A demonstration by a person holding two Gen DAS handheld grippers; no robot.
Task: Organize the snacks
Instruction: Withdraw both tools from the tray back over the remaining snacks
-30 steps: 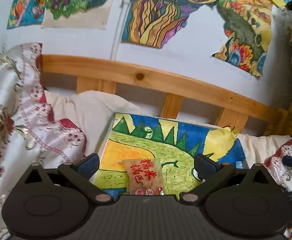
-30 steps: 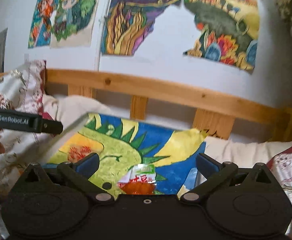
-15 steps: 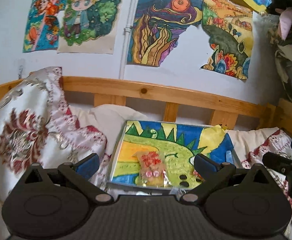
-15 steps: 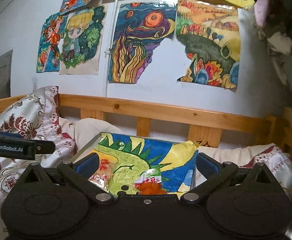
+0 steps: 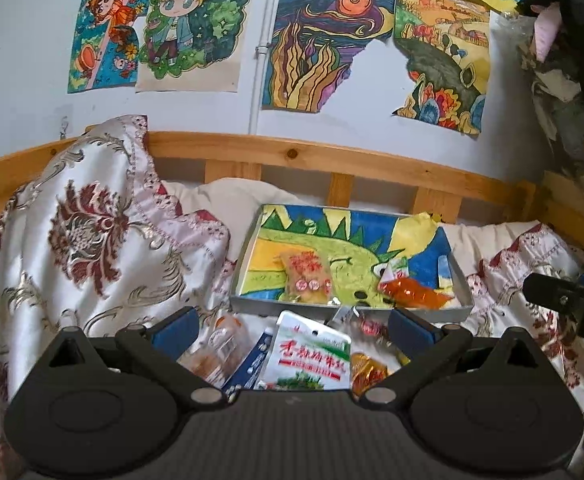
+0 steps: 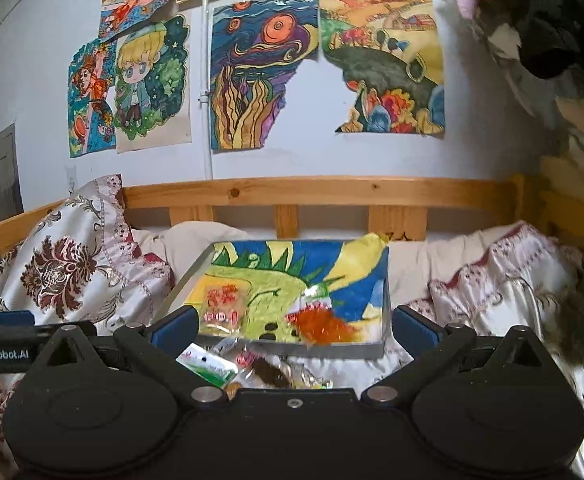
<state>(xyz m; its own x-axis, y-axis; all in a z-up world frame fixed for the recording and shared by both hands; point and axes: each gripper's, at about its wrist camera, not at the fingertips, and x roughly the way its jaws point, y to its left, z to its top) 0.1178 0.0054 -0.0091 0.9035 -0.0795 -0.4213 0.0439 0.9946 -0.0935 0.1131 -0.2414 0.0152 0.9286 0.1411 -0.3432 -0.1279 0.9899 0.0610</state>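
Hovering over the bed, both your left tongs [image 5: 292,326] and right tongs [image 6: 292,322] gape apart, empty. Two snacks lie in the tray [image 5: 247,300]; the pile [image 5: 312,356] waits by its near edge. Grabbing there may pinch two overlapping packets together.

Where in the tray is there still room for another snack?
The tray is bare along its far half, toward the wooden rail. The near edge holds the yellow packet and the orange packet. In front of the tray, the loose snack pile is crowded.
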